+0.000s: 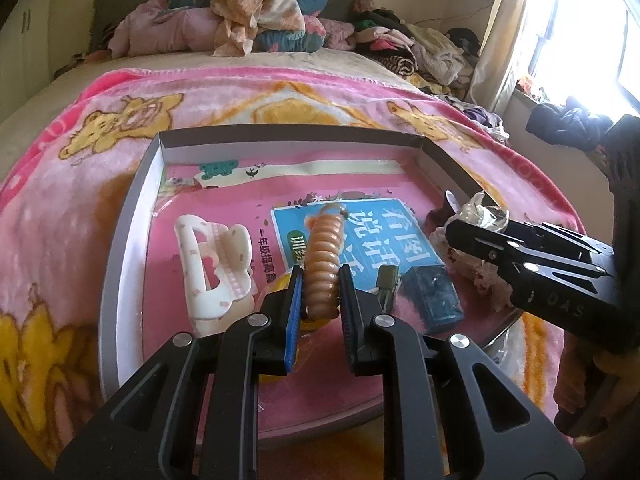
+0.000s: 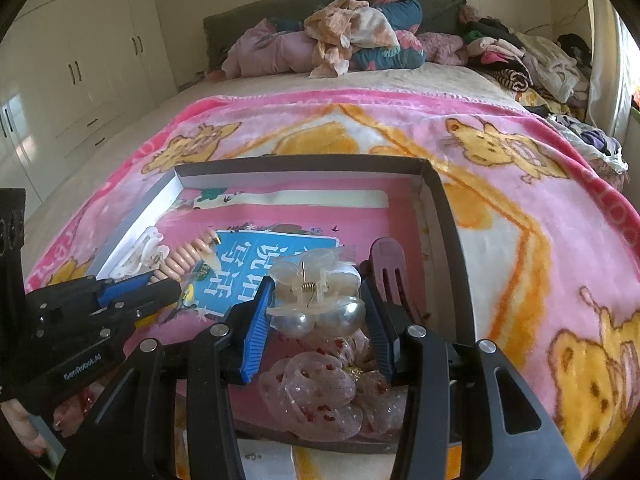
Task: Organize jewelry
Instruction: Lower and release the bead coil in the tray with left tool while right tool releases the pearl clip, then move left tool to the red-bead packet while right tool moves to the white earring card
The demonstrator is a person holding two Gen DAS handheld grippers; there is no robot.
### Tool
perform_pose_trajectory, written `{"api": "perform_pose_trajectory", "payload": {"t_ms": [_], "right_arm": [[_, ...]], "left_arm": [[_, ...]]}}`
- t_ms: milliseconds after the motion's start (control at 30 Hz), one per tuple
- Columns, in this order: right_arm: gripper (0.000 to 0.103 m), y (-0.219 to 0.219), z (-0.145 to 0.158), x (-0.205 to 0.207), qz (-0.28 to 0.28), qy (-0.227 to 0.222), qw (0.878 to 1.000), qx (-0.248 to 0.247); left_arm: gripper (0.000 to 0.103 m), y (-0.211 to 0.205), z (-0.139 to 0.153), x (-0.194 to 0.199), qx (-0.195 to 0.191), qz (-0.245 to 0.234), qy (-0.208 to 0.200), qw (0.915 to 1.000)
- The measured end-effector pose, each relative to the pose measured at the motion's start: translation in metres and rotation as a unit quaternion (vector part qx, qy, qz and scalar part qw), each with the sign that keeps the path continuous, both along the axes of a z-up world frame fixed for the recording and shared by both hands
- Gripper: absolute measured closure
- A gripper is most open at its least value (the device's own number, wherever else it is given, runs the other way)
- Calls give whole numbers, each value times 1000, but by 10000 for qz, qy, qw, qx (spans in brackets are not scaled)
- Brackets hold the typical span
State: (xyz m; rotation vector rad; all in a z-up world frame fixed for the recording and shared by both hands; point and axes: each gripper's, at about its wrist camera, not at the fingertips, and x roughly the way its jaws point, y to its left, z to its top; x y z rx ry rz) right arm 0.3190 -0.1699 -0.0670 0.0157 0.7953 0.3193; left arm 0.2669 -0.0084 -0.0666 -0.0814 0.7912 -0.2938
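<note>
A shallow grey-walled box (image 1: 132, 216) lies on the pink bear-print blanket (image 1: 80, 184) covering the bed (image 2: 120, 128), and a pink children's book (image 1: 224, 200) with a blue title panel lines its bottom. Farthest left in the box, close to the left wall, lies a white claw hair clip (image 1: 214, 270). Just right of it, the left tongs (image 1: 320, 292) are clenched on the near end of a tan spiral hair tie (image 1: 323, 256), which stretches away from the blue pads (image 1: 295, 300) over the blue panel of the book. Next to the right come a small olive-green clip (image 1: 387, 283) and a translucent blue box (image 1: 432, 300), both lying on the book. Further right, the right tongs (image 2: 316, 316) grasp a clear flower-shaped claw clip with two large pearls (image 2: 316, 292), its spring showing between the pads. Beneath it, at the near right of the box, sits a heap of pink glittery flower hair pieces (image 2: 312, 396). Just beyond the right-hand pad a dark maroon clip (image 2: 390, 268) stands by the right wall. Pillows and heaped clothes (image 2: 352, 36) crowd the head of the bed, with white wardrobes (image 2: 72, 64) at the far left
</note>
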Motion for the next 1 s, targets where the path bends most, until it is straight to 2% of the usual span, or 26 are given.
{"api": "perform_pose_trajectory", "payload": {"t_ms": [400, 700, 733, 867, 933, 1000], "right_arm": [[60, 2, -6, -2, -4, 63, 10000, 30], [46, -9, 4, -19, -75, -135, 9997, 208], [42, -11, 6, -22, -89, -166, 9995, 235], [39, -17, 13, -31, -116, -238, 9990, 354], [34, -19, 17, -37, -134, -296, 9987, 382], [33, -21, 19, -43, -142, -336, 9986, 387]], "left_arm": [[92, 0, 1, 0, -7, -4, 2, 10000], [91, 4, -3, -1, 21, 83, -36, 10000], [88, 5, -2, -2, 29, 92, -43, 9999], [74, 6, 4, -7, 44, 127, -119, 9998], [67, 7, 8, -10, 50, 144, -172, 9997], [63, 6, 11, -13, 59, 166, -214, 9996]]}}
